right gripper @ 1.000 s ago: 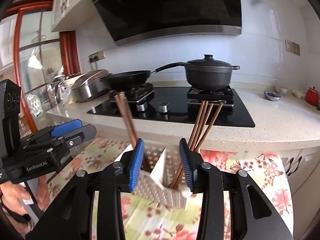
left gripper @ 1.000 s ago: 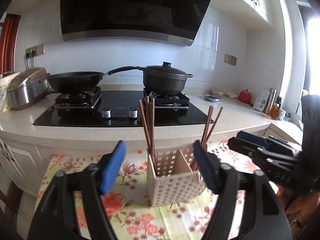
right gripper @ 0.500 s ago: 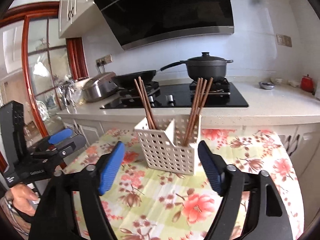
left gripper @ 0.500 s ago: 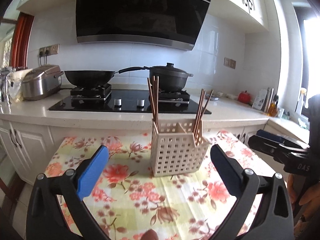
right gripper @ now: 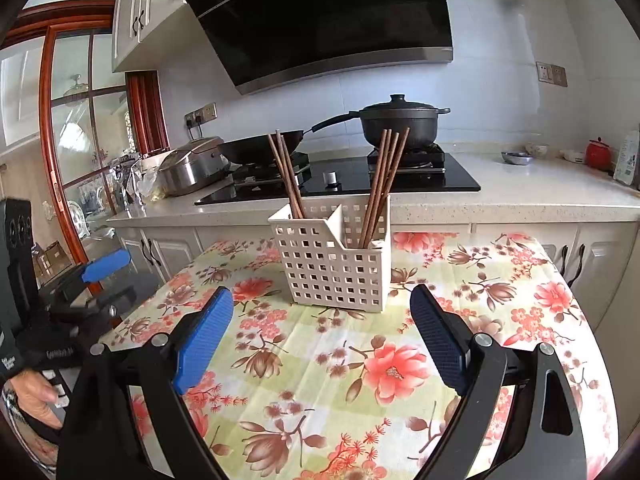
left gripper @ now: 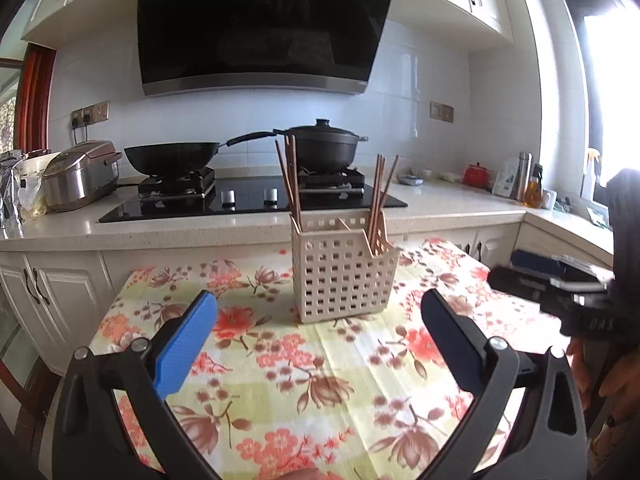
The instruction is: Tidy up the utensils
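A white perforated utensil basket point(left gripper: 342, 276) stands upright on the floral tablecloth point(left gripper: 280, 380); it also shows in the right wrist view point(right gripper: 334, 262). Brown chopsticks stand in its left compartment point(left gripper: 289, 180) and its right compartment point(left gripper: 380, 196); the right wrist view shows both bundles, left point(right gripper: 286, 176) and right point(right gripper: 380, 184). My left gripper point(left gripper: 320, 336) is open and empty, well back from the basket. My right gripper point(right gripper: 322, 336) is open and empty, also back from the basket. Each gripper shows at the edge of the other's view, right point(left gripper: 560, 292) and left point(right gripper: 92, 284).
Behind the table runs a counter point(left gripper: 440, 204) with a black hob point(left gripper: 248, 200), a wok point(left gripper: 172, 158), a lidded pot point(left gripper: 324, 148) and a rice cooker point(left gripper: 80, 174). Bottles and a red jar point(left gripper: 476, 170) stand at the counter's right. A glass door point(right gripper: 80, 152) is at the left.
Both grippers have opened wide and pulled back from the basket, which now stands free on the tablecloth. The basket looks smaller and farther in both views.
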